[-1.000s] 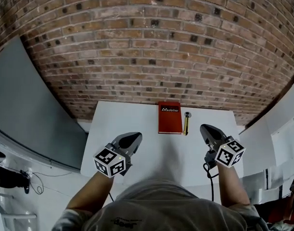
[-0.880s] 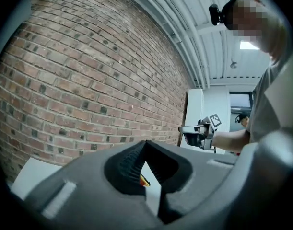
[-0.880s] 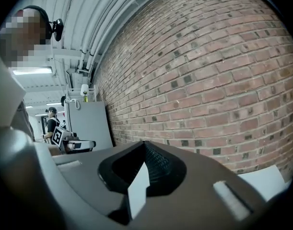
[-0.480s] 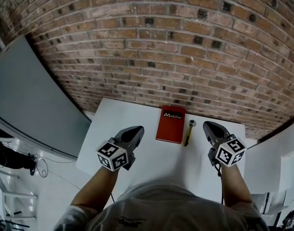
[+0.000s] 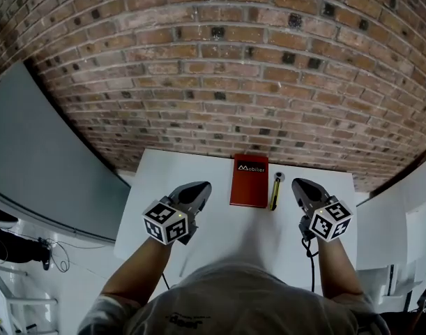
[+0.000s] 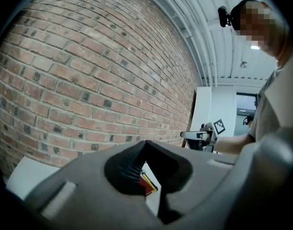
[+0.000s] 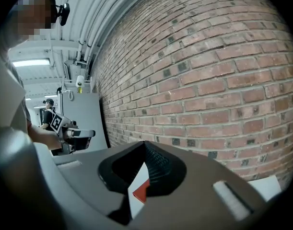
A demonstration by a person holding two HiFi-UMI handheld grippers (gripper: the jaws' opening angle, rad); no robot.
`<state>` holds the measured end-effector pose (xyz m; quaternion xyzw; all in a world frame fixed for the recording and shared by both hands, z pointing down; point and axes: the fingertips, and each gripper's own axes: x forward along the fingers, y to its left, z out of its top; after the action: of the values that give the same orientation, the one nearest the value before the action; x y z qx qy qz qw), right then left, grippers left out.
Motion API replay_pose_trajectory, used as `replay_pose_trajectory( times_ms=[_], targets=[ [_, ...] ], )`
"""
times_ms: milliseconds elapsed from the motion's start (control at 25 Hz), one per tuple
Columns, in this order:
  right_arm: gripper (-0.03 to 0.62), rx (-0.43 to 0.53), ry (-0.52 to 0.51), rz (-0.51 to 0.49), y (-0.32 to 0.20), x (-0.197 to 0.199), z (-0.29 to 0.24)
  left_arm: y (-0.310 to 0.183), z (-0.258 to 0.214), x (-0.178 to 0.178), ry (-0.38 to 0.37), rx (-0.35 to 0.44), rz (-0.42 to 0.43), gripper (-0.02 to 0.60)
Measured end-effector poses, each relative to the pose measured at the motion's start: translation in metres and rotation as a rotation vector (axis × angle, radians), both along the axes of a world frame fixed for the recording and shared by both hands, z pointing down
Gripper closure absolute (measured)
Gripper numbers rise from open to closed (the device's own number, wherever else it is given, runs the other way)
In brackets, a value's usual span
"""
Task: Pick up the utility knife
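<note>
The utility knife (image 5: 275, 193), slim, yellow and black, lies on the white table (image 5: 171, 174) just right of a red book (image 5: 248, 181). My right gripper (image 5: 300, 185) hovers shut a little to the knife's right, apart from it. My left gripper (image 5: 199, 189) hovers shut to the left of the book. In the left gripper view the jaws meet at the tip of the left gripper (image 6: 145, 143), and a strip of the red book (image 6: 147, 184) shows below. The right gripper (image 7: 145, 145) also has its jaws together over a corner of the book (image 7: 141, 191).
A brick wall (image 5: 219, 68) rises right behind the table's far edge. A grey panel (image 5: 38, 159) stands to the left, with cables (image 5: 52, 246) on the floor below it. White furniture (image 5: 401, 215) sits to the right. A person (image 7: 48, 107) stands far off.
Both grippers have moved forward over the table, closer to the book and knife. Their jaws have stayed shut. Book and knife have not moved.
</note>
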<state>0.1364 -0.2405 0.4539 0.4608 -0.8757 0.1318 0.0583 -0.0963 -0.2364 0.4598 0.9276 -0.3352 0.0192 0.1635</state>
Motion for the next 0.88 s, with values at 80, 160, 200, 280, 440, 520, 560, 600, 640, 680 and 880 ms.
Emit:
replay_pose_trajectory(
  times_ms=[80, 160, 200, 280, 440, 520, 560, 600, 640, 680, 880],
  targets=[
    [0.585, 0.004, 0.003, -0.001, -0.001, 0.0, -0.002, -0.002, 0.001, 0.0, 0.006, -0.007, -0.003, 0.581],
    [0.585, 0.006, 0.003, -0.002, -0.003, 0.002, -0.002, -0.003, 0.003, 0.002, 0.007, -0.016, -0.001, 0.58],
    [0.585, 0.004, 0.002, -0.002, -0.004, 0.003, -0.002, -0.004, 0.004, 0.004, 0.007, -0.021, 0.002, 0.58],
    [0.585, 0.001, -0.001, -0.003, -0.005, 0.006, 0.0, -0.005, 0.004, 0.009, 0.016, -0.036, 0.019, 0.578],
    [0.585, 0.002, -0.007, -0.007, -0.007, 0.013, 0.002, -0.015, 0.013, 0.033, -0.007, -0.118, 0.091, 0.452],
    [0.585, 0.001, -0.004, 0.0, -0.01, 0.019, 0.006, -0.024, 0.025, 0.054, -0.067, -0.181, 0.136, 0.431],
    [0.585, 0.0, -0.001, 0.006, -0.011, 0.024, 0.008, -0.029, 0.032, 0.068, -0.101, -0.218, 0.16, 0.426],
    [0.585, -0.003, 0.002, 0.013, -0.013, 0.029, 0.011, -0.034, 0.04, 0.082, -0.133, -0.255, 0.182, 0.417],
    [0.585, -0.007, 0.004, 0.021, -0.014, 0.034, 0.015, -0.039, 0.047, 0.098, -0.162, -0.29, 0.203, 0.414],
    [0.585, -0.012, 0.005, 0.028, -0.015, 0.04, 0.02, -0.044, 0.055, 0.113, -0.188, -0.324, 0.223, 0.413],
    [0.585, -0.037, 0.005, 0.057, -0.018, 0.072, 0.05, -0.067, 0.105, 0.184, -0.316, -0.448, 0.28, 0.402]
  ],
)
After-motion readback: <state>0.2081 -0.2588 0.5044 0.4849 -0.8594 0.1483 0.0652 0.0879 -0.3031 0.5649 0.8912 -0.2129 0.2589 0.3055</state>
